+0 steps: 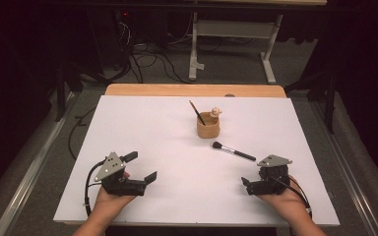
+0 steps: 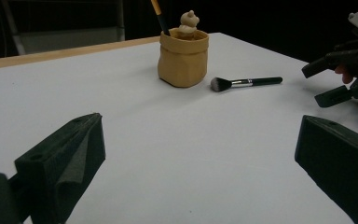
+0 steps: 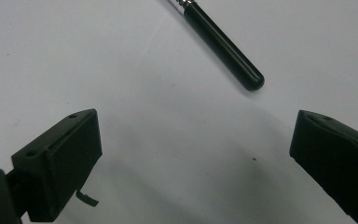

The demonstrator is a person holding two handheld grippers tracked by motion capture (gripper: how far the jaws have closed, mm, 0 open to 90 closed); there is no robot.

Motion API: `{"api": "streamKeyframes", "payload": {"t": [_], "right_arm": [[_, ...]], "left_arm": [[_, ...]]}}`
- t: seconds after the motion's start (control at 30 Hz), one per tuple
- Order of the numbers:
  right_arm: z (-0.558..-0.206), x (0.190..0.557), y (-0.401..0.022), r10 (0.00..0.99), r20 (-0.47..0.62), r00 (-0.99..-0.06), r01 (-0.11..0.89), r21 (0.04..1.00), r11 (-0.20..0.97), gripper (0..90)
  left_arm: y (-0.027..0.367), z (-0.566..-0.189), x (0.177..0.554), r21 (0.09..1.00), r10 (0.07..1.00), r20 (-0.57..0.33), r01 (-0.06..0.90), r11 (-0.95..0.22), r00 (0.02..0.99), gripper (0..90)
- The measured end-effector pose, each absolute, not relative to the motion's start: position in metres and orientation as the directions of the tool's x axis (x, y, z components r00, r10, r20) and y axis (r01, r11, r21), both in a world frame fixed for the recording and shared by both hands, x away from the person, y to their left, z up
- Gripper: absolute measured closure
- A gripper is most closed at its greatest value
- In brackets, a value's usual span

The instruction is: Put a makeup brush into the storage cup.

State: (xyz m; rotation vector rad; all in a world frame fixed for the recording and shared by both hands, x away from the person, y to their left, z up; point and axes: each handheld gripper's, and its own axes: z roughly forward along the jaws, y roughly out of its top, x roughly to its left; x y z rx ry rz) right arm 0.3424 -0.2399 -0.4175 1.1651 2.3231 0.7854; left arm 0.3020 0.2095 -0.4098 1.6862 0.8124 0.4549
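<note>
Nearest the lens, two hands at the near edge, each with a tool: left tool spread wide and holding nothing, right tool likewise released, jaws well apart over bare white. Beyond them, broad white surface, mostly bare, wooden strip along the far edge. Next in size, tan pot set right of centre toward the far side, upright, with a thin brush leaning inside and a small figure on its rim. Smaller, makeup brush flat on the surface between pot and right tool, bristles toward the pot, black handle pointing at the right tool and just ahead of its jaws. Likely risk: round handle rolling or skidding away under an off-centre pinch; a push along its length could drive the bristles into the pot and tip it. Plenty of open room left and centre; less on the right, where the surface edge lies near the hand.
</note>
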Motion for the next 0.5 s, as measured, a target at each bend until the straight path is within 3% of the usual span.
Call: {"api": "streamKeyframes", "payload": {"t": [0.5], "right_arm": [[-0.407, 0.345, -0.242, 0.796, -0.107, -0.595, 0.605, 0.592, 0.532, 3.7]], "left_arm": [[0.211, -0.409, 0.302, 0.956, 0.721, -0.130, 0.280, -0.091, 0.680, 0.8]]}}
